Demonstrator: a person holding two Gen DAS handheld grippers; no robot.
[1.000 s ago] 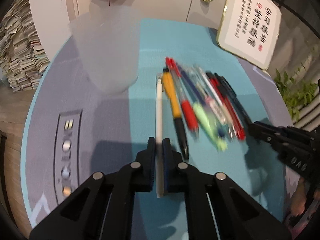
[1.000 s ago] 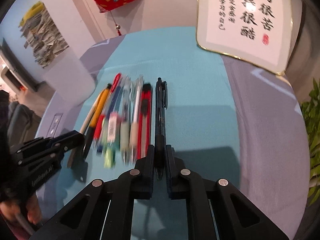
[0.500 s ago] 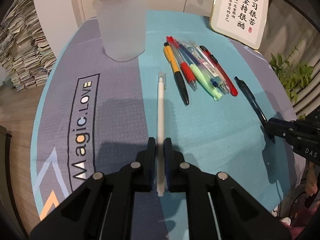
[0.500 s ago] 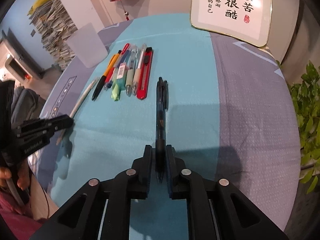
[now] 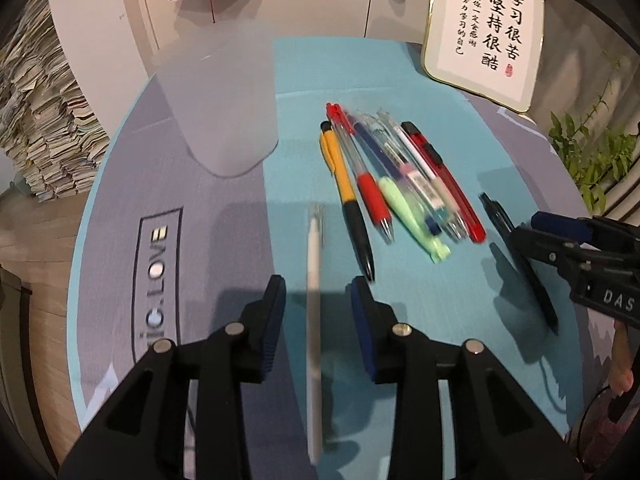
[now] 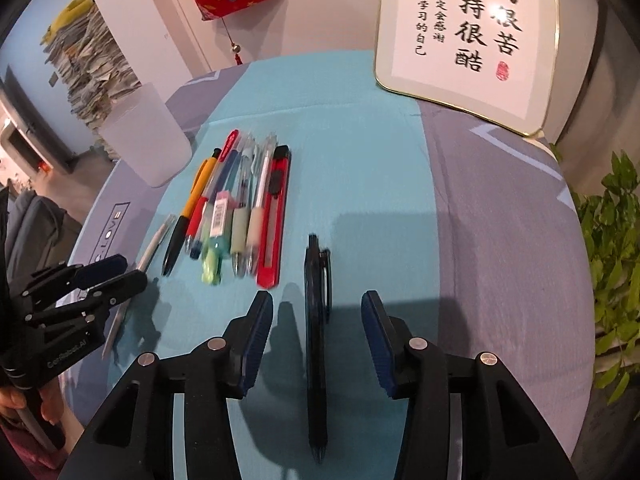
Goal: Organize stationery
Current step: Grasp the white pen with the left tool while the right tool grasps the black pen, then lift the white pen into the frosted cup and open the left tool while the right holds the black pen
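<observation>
Pens and other stationery lie on a round table under a teal and grey mat (image 5: 400,64), and at the left of the left wrist view that mat carries a boxed print of which "LOVE" (image 5: 159,256) can be read. Beyond the print stands a frosted plastic cup (image 5: 224,100), upright and apart from the pens. The left gripper (image 5: 318,290) has just been opening; its jaws stand moderately apart with a slim white pen (image 5: 314,300) lying loose on the mat between them, touched by neither pad. To the right lies a tight row: an orange and black pen (image 5: 346,196), a red-grip pen (image 5: 370,196), a mint green pen (image 5: 408,216), a barcode-labelled pen (image 5: 420,184) and a red utility knife (image 5: 444,180), side by side and touching. A black pen (image 6: 316,320) lies just right of the row, apart from it. The right gripper (image 6: 316,302) has also just been opening, and the black pen rests free between its parted blue pads (image 6: 378,340). Its body shows "DAS" (image 5: 618,302) in the left view, while the left gripper's body reads roughly "GenRobot.AI" (image 6: 66,354) in the right view. At the far right a gold-rimmed calligraphy plaque (image 6: 468,40) leans, bearing Chinese brush characters and a red seal.
</observation>
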